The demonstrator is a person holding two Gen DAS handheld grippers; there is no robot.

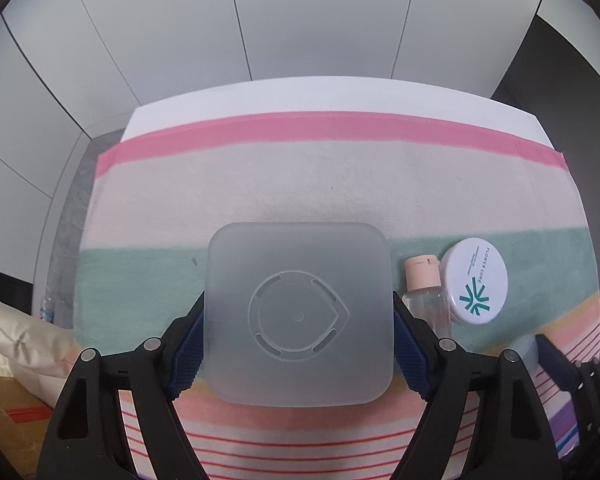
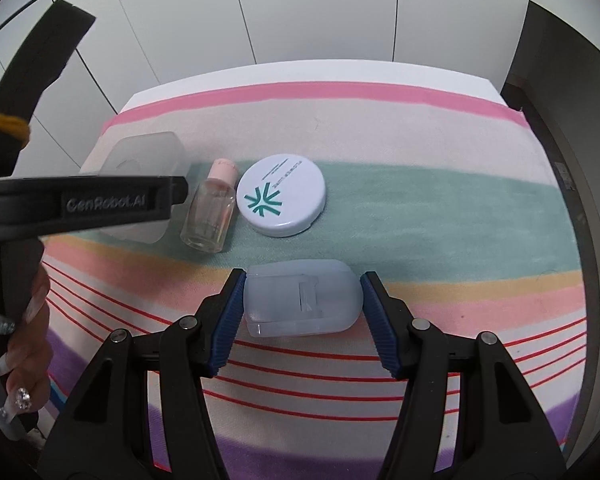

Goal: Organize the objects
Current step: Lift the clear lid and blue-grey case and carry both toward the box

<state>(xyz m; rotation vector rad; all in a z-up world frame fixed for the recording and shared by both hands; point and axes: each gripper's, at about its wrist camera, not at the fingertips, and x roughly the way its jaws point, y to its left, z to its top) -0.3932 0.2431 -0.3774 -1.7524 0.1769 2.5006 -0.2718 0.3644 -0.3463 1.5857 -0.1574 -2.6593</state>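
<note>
We see a striped cloth [image 1: 260,184] with a soft woven nap, in bands of pink, cream and green and thin red lines, over a white table [image 1: 340,96]. Between our left gripper [image 1: 298,332] pads sits a frosted, translucent square lid [image 1: 298,312] with rounded corners and a moulded ring; the ribbed blue pads touch both its side edges, pinching it. Just right of it lie a clear bottle [image 1: 426,300] with a peach cap and, touching that, a glossy white round compact [image 1: 476,282] bearing a teal star. Our right gripper [image 2: 302,304] pinches a smaller frosted plastic box [image 2: 302,304], rounded and oblong, its pads against both short ends. A hand [image 2: 24,320] with long gem-set nails grips the left tool.
</note>
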